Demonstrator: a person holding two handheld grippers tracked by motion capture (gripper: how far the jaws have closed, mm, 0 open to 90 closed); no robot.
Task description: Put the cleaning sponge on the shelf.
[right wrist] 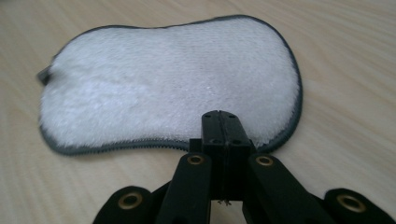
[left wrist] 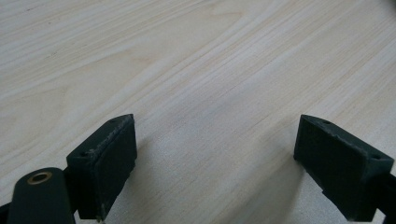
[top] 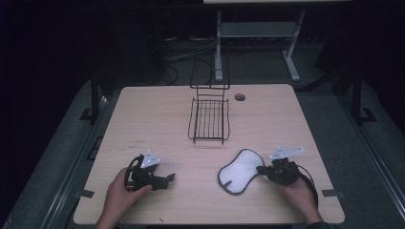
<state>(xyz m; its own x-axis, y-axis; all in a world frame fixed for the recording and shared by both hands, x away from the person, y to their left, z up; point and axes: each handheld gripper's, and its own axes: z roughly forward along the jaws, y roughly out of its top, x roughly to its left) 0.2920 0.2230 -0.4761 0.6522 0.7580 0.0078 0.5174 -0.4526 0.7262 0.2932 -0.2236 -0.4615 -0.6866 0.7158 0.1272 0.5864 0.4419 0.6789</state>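
One black wire rack point(top: 208, 119) stands at table point(top: 143, 109) centre-back, well apart from both grippers, nothing between. One white scrub pad point(top: 240, 171) with grey trim lies flat at front right, one small grey tab on its edge. Right gripper point(top: 260, 169) jaws pressed together at the pad's point(right wrist: 173, 84) near edge, apparently pinching the rim point(right wrist: 223, 122). Left gripper point(top: 169, 179) jaws wide apart over bare wood point(left wrist: 210, 93), holding nothing, well left of pad.

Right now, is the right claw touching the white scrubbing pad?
Touching. The right gripper view shows the right claw shut on the near edge of the white scrubbing pad, jaws pressed together over its grey trim.
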